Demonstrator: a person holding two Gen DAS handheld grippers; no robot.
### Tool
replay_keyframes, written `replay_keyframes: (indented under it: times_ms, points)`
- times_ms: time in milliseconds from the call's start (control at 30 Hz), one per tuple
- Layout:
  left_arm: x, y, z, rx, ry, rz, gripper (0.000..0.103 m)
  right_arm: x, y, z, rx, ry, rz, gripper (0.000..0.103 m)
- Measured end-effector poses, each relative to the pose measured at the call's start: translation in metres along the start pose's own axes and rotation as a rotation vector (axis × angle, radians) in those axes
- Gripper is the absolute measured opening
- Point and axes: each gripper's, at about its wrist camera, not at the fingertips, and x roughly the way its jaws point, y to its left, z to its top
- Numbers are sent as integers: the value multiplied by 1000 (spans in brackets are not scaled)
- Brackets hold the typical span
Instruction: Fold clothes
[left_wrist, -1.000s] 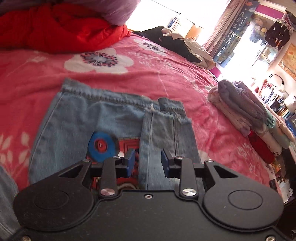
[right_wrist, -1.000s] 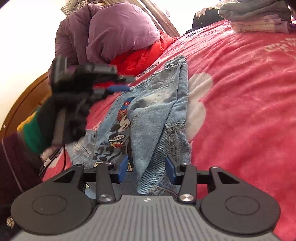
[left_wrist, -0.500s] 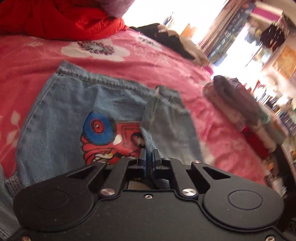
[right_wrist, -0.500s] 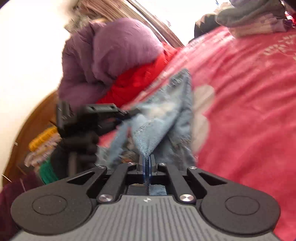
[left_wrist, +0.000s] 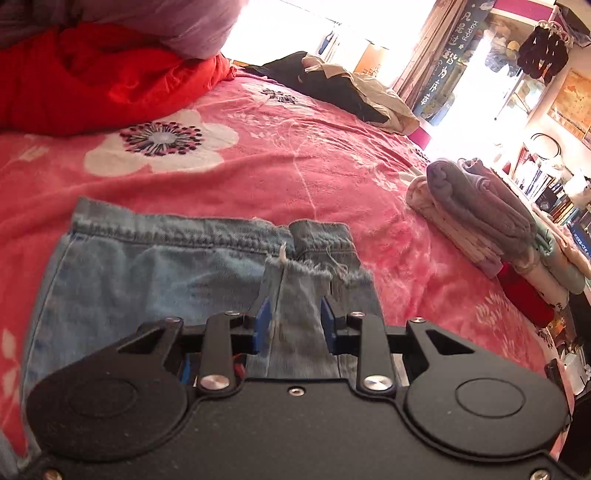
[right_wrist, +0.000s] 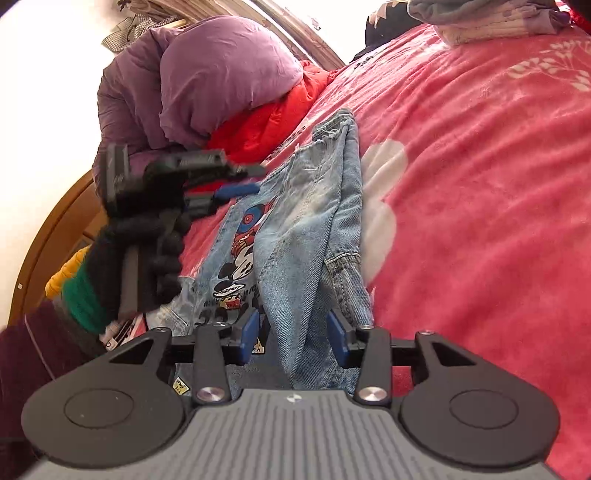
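Left wrist view: left gripper (left_wrist: 294, 324) and right gripper (right_wrist: 296, 335), jaws just reopened, stand spread, releasing the denim garment (left_wrist: 155, 269) folded on the bed (left_wrist: 295, 173).

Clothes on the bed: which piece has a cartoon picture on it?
The denim garment between the grippers: a cartoon mouse print shows on it. The folded stack and red jacket are plain.

The denim jacket (left_wrist: 155, 273) is faded, coarse cloth with frayed cuffs. Under it, the bed blanket (left_wrist: 295, 166) looks soft and fleecy. At nine o'clock in the right wrist view, the headboard (right_wrist: 48, 236) is glossy wood.
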Motion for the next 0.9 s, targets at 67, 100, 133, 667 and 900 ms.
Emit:
replay_keyframes:
  times_ms: [67, 100, 133, 667, 900]
  points:
    - [17, -2, 10, 22, 18, 15, 27, 0, 0, 0, -11, 10, 0, 43]
    - [23, -4, 14, 37, 23, 19, 27, 0, 0, 0, -14, 14, -2, 43]
    - [27, -8, 17, 61, 24, 21, 27, 1, -1, 1, -12, 18, -3, 43]
    - [82, -96, -2, 328, 166, 84, 1, 13, 0, 5, -16, 49, -23, 45]
    - [62, -87, 7, 169, 39, 81, 0, 13, 3, 7, -45, 65, -37, 48]
